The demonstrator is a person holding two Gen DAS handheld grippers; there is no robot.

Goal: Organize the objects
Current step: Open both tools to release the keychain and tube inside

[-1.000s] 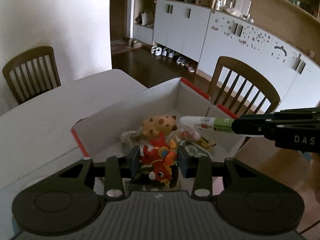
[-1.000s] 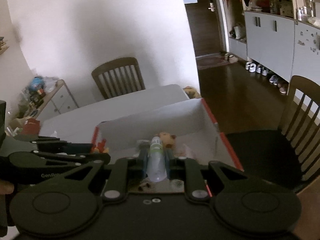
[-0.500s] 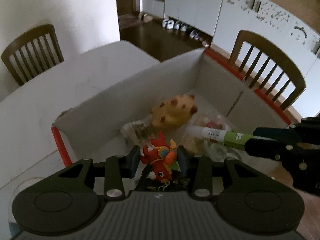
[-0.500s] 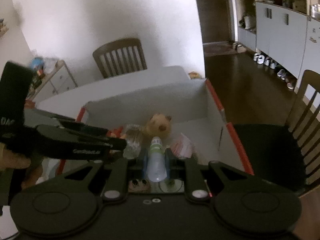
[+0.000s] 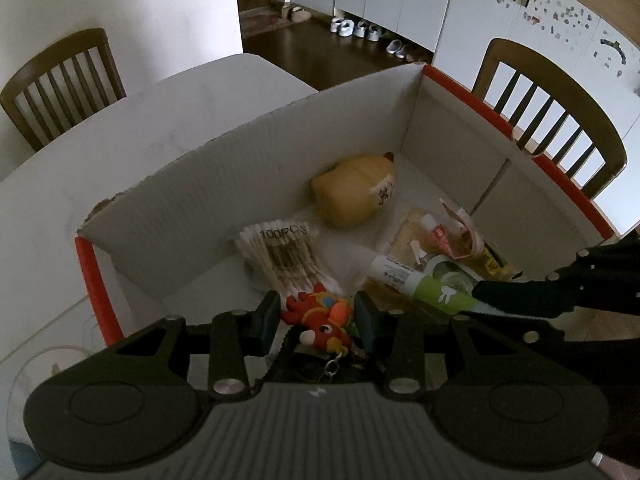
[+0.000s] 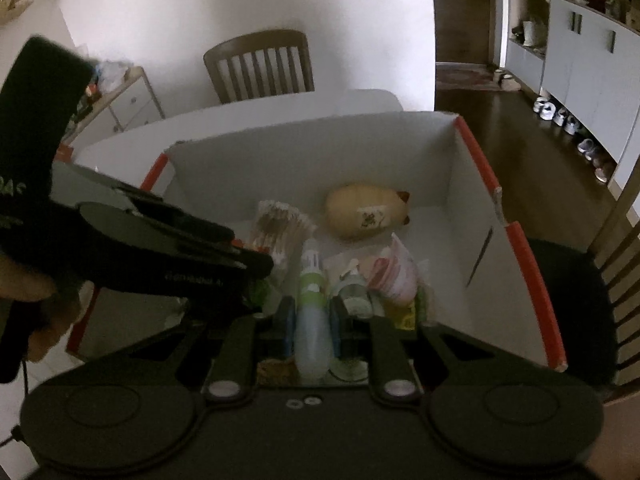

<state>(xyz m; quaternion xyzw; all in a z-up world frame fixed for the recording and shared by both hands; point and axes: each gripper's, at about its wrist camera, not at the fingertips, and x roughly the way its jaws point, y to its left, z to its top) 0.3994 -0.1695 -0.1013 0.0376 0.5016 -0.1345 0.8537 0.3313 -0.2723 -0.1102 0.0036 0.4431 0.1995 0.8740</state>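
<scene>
Surroundings: a white cardboard box (image 5: 248,168) with red edges sat on a white table (image 5: 120,128); a wooden chair (image 5: 556,120) stood past its far wall.
Box contents: a tan plush toy (image 5: 356,190) lay near the far corner; a pack of cotton swabs (image 5: 284,258) marked 100PCS lay by the left wall; crinkled snack packets (image 5: 460,232) crowded the right side.
In the way: the right gripper (image 5: 472,300) reached in from the right, its tube crossing just over the packets and ending close beside the left gripper's toy.
Left gripper (image 5: 316,316): tilted down over the box's near end, jaws partly closed and clamped on a red rubbery toy keychain (image 5: 320,318), its metal clasp dangling below.
Right gripper, own view (image 6: 312,316): angled down into the box, jaws narrowly set and gripping a slim tube (image 6: 314,300) with a green label and a white cap pointing forward.
Textures: the box walls were ribbed and corrugated; the tube was smooth plastic.
</scene>
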